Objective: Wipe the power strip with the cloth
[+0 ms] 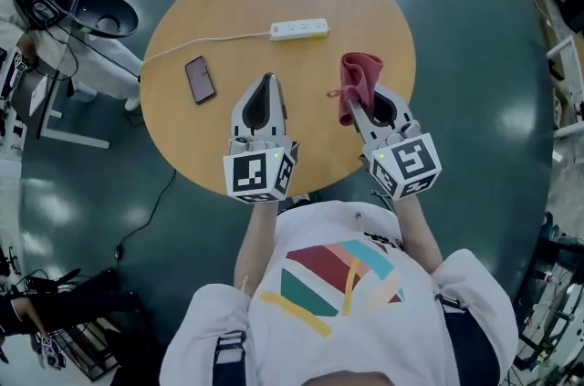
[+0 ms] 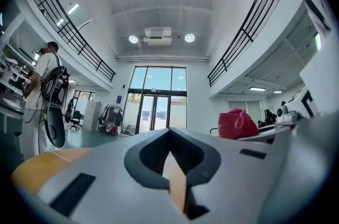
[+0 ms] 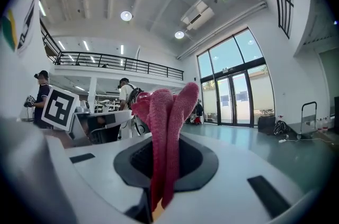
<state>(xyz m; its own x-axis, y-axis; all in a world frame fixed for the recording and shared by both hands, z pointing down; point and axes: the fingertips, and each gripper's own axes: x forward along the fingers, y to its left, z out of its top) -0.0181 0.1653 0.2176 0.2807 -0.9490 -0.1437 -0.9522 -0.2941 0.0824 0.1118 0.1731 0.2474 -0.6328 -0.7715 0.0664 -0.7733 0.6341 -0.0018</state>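
Holding the cloth (image 1: pixel 359 76) bunched upright, the right gripper (image 1: pixel 367 109) is clamped on its lower folds. It looks staged for the wipe, not yet at the power strip (image 1: pixel 299 29). The strip is white and lies flat at upper centre of the table (image 1: pixel 365 10), cable trailing left, well apart from both grippers. The left gripper (image 1: pixel 265 88) is closed on nothing, likely free to steady the strip.

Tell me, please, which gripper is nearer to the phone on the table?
Left. The left gripper is just right of the phone; the right gripper, holding the cloth, lies farther right.
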